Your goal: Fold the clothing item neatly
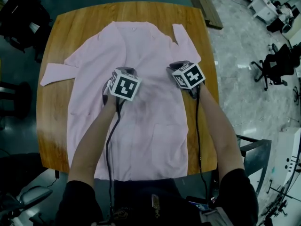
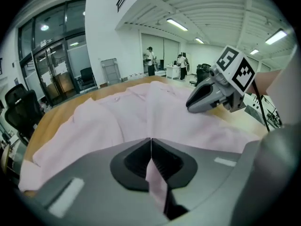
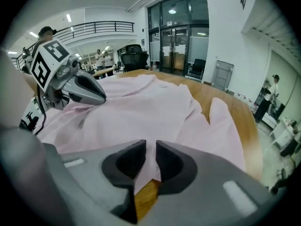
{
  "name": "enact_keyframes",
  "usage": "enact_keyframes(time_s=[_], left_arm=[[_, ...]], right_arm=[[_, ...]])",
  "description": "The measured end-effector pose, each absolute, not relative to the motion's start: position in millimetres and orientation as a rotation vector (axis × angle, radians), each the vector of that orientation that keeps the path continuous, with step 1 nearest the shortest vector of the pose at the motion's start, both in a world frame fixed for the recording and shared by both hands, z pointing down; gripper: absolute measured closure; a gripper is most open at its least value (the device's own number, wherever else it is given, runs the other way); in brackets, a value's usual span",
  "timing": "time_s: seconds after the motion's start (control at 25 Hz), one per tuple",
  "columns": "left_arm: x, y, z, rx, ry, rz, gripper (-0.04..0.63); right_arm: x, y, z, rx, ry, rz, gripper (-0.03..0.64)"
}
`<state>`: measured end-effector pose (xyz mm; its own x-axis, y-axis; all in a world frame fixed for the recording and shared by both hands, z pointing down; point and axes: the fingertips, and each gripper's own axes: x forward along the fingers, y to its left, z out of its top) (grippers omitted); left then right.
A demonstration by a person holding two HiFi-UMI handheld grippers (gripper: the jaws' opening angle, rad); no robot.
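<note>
Head view: a pink shirt (image 1: pixel 146 131) lies spread on the bench (image 1: pixel 51 121). Its fabric is pinched tight in the left claw (image 2: pixel 151 149) and the right claw (image 3: pixel 150 157).

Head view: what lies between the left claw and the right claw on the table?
Only a stretch of the pink shirt; nothing else. The head view shows it. The left claw and right claw both pinch that fabric.

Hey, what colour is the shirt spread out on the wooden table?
The shirt is plain pale pink, with no pattern; it shows best in the head view.
</note>
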<state>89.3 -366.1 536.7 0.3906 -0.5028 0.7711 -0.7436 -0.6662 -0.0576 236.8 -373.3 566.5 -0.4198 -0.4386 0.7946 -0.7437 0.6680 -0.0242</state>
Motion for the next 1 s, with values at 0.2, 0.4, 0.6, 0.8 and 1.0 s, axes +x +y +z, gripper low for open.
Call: enact_keyframes(time_s=[0.2,0.4,0.6,0.8,1.0], left_arm=[[71,-368,561,2.281,-1.128,1.176,0.583],[71,-366,567,2.26,-1.108,1.207,0.575],[83,-379,541,2.307,-1.196,1.033,0.503],[108,-391,521,2.331,-1.208,0.955,0.502],[143,-393,516,2.398,-1.13,0.937,0.503]], right_arm=[[224,-371,564,0.89,-2.111,0.466,0.551],[245,-385,542,0.95,-2.146,0.46,0.551],[298,-435,523,1.12,-2.093,0.446,0.549],[335,-495,526,1.285,-2.033,0.476,0.475],[359,-548,543,1.37,-2.005,0.563,0.471]])
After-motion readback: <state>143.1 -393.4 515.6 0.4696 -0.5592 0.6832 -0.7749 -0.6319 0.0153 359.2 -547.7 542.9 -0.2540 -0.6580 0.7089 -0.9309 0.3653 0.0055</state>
